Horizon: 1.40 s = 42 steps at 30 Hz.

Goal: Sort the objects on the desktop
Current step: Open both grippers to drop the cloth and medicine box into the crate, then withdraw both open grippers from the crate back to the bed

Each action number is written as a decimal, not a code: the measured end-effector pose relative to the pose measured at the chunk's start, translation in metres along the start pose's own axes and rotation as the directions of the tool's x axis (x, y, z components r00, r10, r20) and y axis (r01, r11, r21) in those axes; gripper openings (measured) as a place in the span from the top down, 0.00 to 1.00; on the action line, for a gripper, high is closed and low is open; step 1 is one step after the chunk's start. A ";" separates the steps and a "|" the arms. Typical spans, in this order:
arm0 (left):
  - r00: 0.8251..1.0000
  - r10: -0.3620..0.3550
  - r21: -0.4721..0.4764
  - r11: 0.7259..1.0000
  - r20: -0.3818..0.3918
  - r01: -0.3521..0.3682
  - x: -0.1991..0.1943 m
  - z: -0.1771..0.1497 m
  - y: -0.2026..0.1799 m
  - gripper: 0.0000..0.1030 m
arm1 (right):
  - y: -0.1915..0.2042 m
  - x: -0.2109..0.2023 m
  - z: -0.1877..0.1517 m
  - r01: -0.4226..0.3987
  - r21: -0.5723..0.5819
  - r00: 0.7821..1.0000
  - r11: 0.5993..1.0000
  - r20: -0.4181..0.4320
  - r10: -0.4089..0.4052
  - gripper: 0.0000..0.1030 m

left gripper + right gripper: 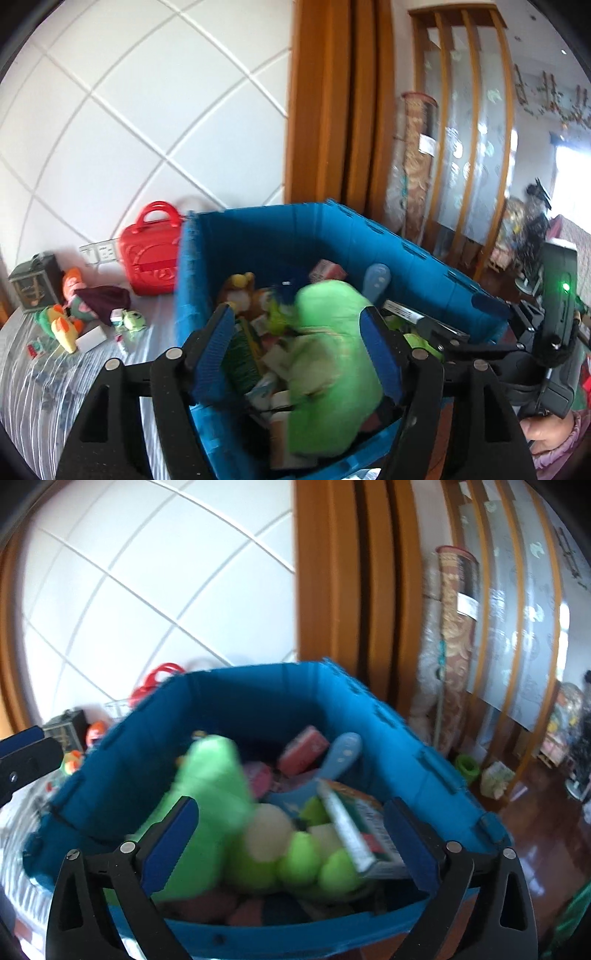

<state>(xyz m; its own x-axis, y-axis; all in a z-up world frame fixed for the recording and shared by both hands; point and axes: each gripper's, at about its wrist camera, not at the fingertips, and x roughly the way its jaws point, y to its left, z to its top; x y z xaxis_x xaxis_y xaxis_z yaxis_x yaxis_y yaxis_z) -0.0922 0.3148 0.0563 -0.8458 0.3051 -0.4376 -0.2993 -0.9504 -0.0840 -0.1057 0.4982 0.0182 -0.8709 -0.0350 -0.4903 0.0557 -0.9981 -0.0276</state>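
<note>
A blue fabric bin (258, 236) holds several toys, boxes and a light blue spoon (376, 282). A big green plush (332, 354) lies in it, blurred; it also shows in the right wrist view (214, 775). My left gripper (299, 343) is open above the bin, fingers either side of the plush and not closed on it. My right gripper (291, 830) is open and empty over the bin (147, 738), above green plush balls (299, 856) and a green box (365, 827).
On the striped table (44, 376) left of the bin lie a red toy case (151, 254), a dark green box (31, 284), small plush toys (62, 325) and a white block (90, 338). A white panelled wall and wooden door frame stand behind.
</note>
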 end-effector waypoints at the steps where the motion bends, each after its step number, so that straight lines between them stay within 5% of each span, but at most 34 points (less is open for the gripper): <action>1: 1.000 0.011 -0.010 1.000 0.003 -0.011 -0.004 -0.002 0.007 0.32 | 0.008 -0.002 0.001 -0.018 -0.005 1.000 1.000 0.005 0.018 0.01; 10: 0.989 0.151 -0.144 0.978 0.005 -0.148 -0.040 -0.026 0.105 0.32 | 0.085 -0.028 0.012 -0.142 -0.064 0.986 0.988 0.077 0.146 0.01; 16: 0.978 0.207 -0.206 0.958 0.016 -0.199 -0.079 -0.047 0.184 0.32 | 0.177 -0.050 0.019 -0.214 -0.136 0.965 0.967 0.124 0.231 0.00; 28: 0.949 0.301 -0.255 0.915 -0.089 -0.314 -0.147 -0.104 0.375 0.32 | 0.370 -0.035 -0.002 -0.313 -0.149 0.947 0.938 0.030 0.321 0.00; 36: 0.940 0.291 -0.344 0.876 -0.180 -0.338 -0.131 -0.134 0.439 0.32 | 0.408 0.013 -0.016 -0.277 -0.158 0.960 0.948 -0.091 0.265 0.00; 42: 0.907 0.353 -0.334 0.847 -0.231 -0.414 -0.105 -0.127 0.466 0.32 | 0.409 0.071 -0.017 -0.292 -0.132 0.952 0.947 -0.138 0.274 0.00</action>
<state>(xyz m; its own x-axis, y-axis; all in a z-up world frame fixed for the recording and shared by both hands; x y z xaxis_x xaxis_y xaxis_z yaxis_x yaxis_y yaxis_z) -0.0867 -0.1674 -0.0506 -0.7705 -0.0726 -0.6333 0.2445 -0.9512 -0.1884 -0.1365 0.0888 -0.0425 -0.7461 -0.3001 -0.5944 0.3715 -0.9284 0.0023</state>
